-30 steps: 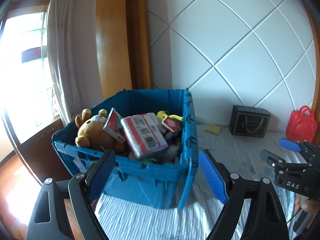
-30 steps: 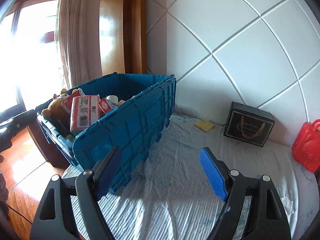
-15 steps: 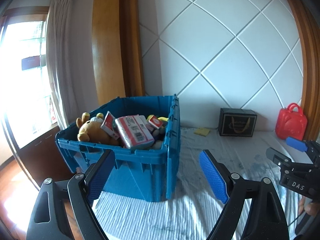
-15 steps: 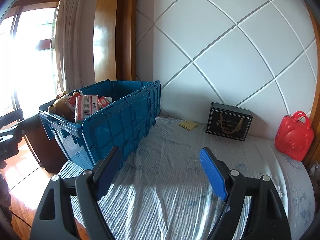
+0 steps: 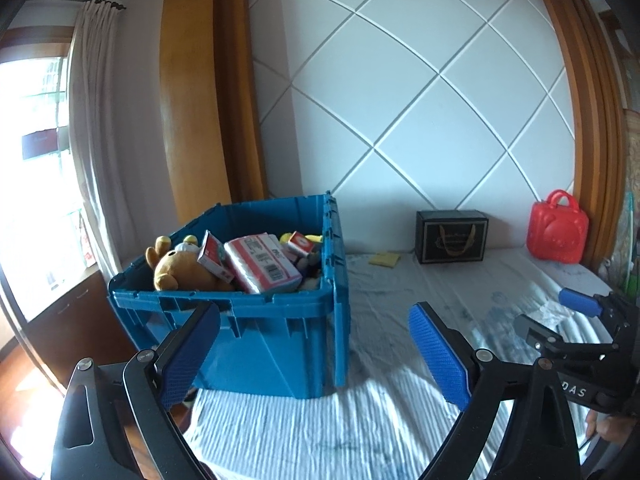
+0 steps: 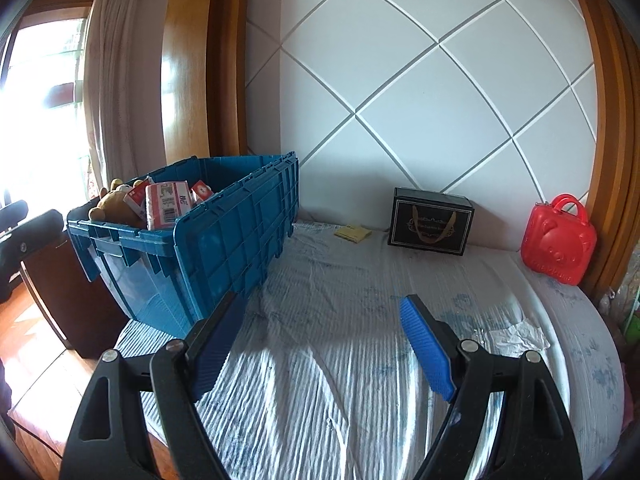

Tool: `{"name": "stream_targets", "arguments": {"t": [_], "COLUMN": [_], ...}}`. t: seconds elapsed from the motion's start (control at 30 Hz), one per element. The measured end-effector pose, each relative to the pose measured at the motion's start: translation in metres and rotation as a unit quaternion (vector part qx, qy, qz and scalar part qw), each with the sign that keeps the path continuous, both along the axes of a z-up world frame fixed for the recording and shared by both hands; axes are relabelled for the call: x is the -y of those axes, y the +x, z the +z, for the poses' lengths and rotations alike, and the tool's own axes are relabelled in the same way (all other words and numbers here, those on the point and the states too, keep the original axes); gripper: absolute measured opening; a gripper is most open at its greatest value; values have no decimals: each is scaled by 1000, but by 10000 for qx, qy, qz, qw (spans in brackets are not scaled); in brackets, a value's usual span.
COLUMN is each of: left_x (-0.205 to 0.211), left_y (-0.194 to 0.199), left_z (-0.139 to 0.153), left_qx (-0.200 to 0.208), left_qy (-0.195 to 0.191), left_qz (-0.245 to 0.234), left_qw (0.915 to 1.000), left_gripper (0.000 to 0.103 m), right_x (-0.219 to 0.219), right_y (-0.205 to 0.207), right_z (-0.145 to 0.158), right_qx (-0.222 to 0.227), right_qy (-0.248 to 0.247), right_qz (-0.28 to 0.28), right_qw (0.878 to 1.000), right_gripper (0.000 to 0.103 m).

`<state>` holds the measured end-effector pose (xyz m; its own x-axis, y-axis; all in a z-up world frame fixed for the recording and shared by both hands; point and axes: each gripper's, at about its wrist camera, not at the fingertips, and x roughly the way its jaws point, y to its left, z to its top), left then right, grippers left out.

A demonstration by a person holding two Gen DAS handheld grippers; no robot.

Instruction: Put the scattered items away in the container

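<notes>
Both cams now farther back and higher vs a sec ago: big blue ribbed plastic crate (image 5: 256,332) smaller in view, more of the white striped bed sheet (image 6: 332,392) showing betw. tools and crate. Reads as backing away from the crate, not reaching in.

Left gripper (image 5: 316,356) spread wide, blue pads apart, nothing betw. them. Right gripper (image 6: 324,344) same: wide apart, nothing held (also seen from the left cam at far right, pads parted).

Crate sits at bed's left edge, well filled: brown plush bear (image 5: 180,268) against the near-left wall, red-and-white wrapped packet w/ barcode (image 5: 262,262) leaning across the middle, small red-and-white cartons (image 5: 214,256) beside it, more bits behind (too small to tell).

Left on the sheet, well apart from the crate: small yellow notepad (image 6: 352,233), black gift box w/ gold ribbon print (image 6: 430,222) against the headboard, red plastic bear-face case w/ handle (image 6: 558,238) in far-right corner.

Judgement: most clutter lies inside already; pull-back w/ free tools fits a drop just made. Can't settle whether those three count as scattered items or just belong there.
</notes>
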<state>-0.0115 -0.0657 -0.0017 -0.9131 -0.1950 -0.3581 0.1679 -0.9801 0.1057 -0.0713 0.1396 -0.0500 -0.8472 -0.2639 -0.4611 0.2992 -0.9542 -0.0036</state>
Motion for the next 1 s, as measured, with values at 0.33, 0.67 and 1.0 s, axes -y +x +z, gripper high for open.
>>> {"name": "stream_targets", "arguments": {"t": [0.33,0.67,1.0], "left_x": [3,2,-8], "left_y": [-3,-8,-17], "left_z": [3,6,-2], "left_qx": [-103,-179,40], "left_qy": [43,103,-26], "left_qz": [242,335,227], "left_qw": [9996,9992,9997], "left_gripper": [100,101,101], "right_x": [-1,-5,-19], "right_y": [-7,-14,-12], "right_z": [8,12,11], "right_qx": [-97,-149,-160], "right_qy": [-20,49,49], "right_qz": [42,49,-149], "right_qw": [9999,9999,9997], "right_gripper": [81,81,81]}}
